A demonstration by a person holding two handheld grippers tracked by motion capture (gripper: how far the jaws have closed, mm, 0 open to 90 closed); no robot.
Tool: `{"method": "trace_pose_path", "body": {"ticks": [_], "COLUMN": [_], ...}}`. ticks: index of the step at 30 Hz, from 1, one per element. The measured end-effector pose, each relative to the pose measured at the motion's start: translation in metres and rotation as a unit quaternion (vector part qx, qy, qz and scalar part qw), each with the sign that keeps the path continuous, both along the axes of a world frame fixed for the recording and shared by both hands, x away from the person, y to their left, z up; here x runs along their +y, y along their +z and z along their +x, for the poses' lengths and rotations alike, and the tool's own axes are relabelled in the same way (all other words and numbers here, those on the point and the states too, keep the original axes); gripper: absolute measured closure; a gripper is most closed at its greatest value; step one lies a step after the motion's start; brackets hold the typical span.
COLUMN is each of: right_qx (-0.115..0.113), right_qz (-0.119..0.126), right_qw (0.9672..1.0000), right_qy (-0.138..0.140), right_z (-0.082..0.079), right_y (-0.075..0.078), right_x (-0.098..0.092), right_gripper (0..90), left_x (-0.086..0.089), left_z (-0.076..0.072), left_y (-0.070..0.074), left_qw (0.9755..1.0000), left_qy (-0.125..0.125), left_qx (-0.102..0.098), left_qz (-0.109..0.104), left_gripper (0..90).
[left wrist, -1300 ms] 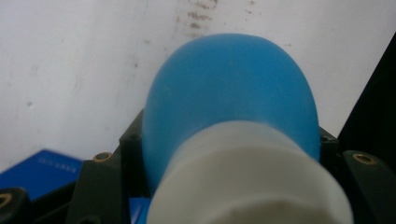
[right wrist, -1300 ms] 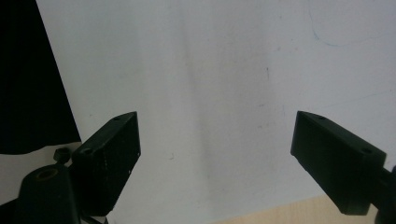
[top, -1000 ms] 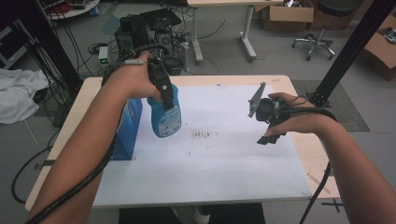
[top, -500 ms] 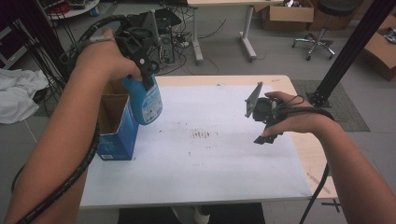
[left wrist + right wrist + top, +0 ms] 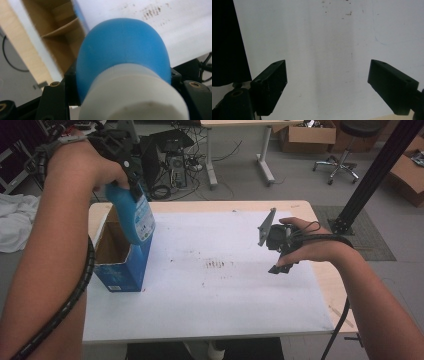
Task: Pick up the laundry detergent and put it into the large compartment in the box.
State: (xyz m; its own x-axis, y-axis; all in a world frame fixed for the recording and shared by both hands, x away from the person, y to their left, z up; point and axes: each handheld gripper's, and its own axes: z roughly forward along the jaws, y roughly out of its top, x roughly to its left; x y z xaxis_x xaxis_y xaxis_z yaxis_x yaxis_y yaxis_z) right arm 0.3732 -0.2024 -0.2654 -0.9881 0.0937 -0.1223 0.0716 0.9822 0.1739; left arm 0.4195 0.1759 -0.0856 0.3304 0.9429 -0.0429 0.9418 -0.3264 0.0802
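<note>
A blue bottle (image 5: 134,217) with a white cap (image 5: 132,100) hangs bottom down from my left gripper (image 5: 129,179), which is shut on its neck. The bottle's lower end sits over the open top of a blue cardboard box (image 5: 120,272) at the table's left edge. In the left gripper view the bottle (image 5: 122,57) is large between the jaws, with the box's brown inside (image 5: 57,32) beyond it. My right gripper (image 5: 278,260) hovers over the right part of the white sheet (image 5: 210,295). In the right gripper view its jaws (image 5: 327,85) stand wide apart with nothing between them.
The white sheet covers most of the wooden table (image 5: 330,290) and has dark smudges (image 5: 216,265) near its middle. A black slanted post (image 5: 370,180) rises off the table's right far corner. Cables and equipment (image 5: 175,160) lie on the floor behind.
My left gripper has carried the blue bottle up and to the left, from over the sheet to above the open box. The right gripper has hardly moved.
</note>
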Motion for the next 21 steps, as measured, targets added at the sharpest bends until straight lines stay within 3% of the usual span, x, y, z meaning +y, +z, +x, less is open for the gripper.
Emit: {"method": "trace_pose_path", "body": {"ticks": [3, 4, 7, 14, 21], "right_qx": [-0.002, -0.002, -0.003, -0.005, -0.004], "right_qz": [0.001, 0.001, 0.003, 0.004, 0.005], "right_qw": [1.0, 1.0, 1.0, 0.9999, 0.9999], "right_qy": [0.006, 0.007, 0.008, 0.009, 0.01], "right_z": [-0.001, -0.001, -0.001, -0.001, -0.001], "right_y": [0.0, 0.0, 0.0, 0.0, 0.001], "right_x": [0.003, 0.004, 0.005, 0.004, 0.004], "right_gripper": [15.8, 15.8, 15.8, 15.8, 15.8], "left_x": [0.012, 0.012, 0.025, 0.045, 0.057], "left_z": [-0.002, -0.002, -0.004, -0.005, -0.003], "left_y": [0.009, 0.009, 0.017, 0.017, 0.012], "left_qw": [0.9991, 0.9991, 0.9964, 0.9918, 0.9895], "left_qy": [0.043, 0.043, 0.083, 0.127, 0.142], "left_qx": [-0.002, -0.002, -0.006, -0.005, 0.0], "left_qz": [0.007, 0.007, 0.015, 0.017, 0.027], "left_gripper": [38.0, 38.1, 38.0, 38.0, 38.0]}}
